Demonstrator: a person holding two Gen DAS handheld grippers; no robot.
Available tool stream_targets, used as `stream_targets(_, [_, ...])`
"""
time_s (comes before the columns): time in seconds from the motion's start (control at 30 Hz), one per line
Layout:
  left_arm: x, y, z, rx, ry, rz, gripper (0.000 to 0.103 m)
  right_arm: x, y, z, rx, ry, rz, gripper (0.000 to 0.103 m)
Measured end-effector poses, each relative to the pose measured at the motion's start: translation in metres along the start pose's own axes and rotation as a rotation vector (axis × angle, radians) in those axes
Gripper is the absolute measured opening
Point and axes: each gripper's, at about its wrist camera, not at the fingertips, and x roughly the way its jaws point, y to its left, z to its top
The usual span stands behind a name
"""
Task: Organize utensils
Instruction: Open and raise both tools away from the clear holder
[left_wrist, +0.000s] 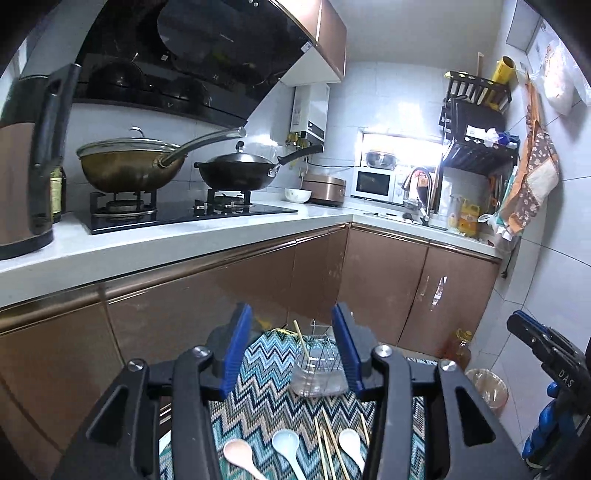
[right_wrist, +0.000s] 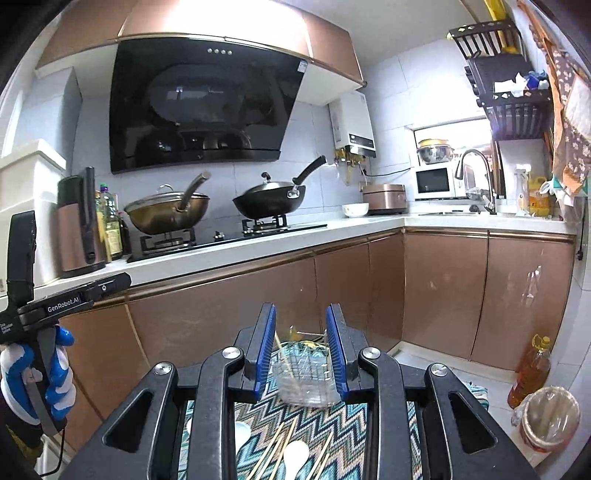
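A clear utensil holder (left_wrist: 318, 373) with a wire insert stands on a zigzag-patterned cloth (left_wrist: 266, 384); one chopstick (left_wrist: 302, 341) leans in it. Near me on the cloth lie a pink spoon (left_wrist: 238, 456), two white spoons (left_wrist: 286, 445) (left_wrist: 351, 446) and several loose chopsticks (left_wrist: 328, 443). My left gripper (left_wrist: 291, 350) is open and empty above the cloth, short of the holder. My right gripper (right_wrist: 301, 350) is open and empty, with the holder (right_wrist: 306, 380) seen between its fingers. White spoons (right_wrist: 295, 458) and chopsticks (right_wrist: 273, 450) lie below it.
Brown cabinets (left_wrist: 229, 302) and a white counter (left_wrist: 184, 243) with two woks (left_wrist: 129, 166) (left_wrist: 240, 170) stand behind the cloth. An oil bottle (right_wrist: 528, 373) and a lined bin (right_wrist: 546, 421) sit on the floor at the right. The right gripper shows at the left view's right edge (left_wrist: 532, 339).
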Motion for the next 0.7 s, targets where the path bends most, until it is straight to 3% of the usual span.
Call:
stream_targets(0.27, [-0.039, -0.007, -0.013, -0.002, 0.025, 0.002, 0.043, -0.043, 0.002, -0.008, -0.011, 0.019, 0.005, 0.028])
stream_targets(0.7, [-0.066, -0.019, -0.032, 0.063, 0.084, -0.077, 0.043, -0.096, 0.014, -0.003, -0.008, 0.023, -0.036, 0.029])
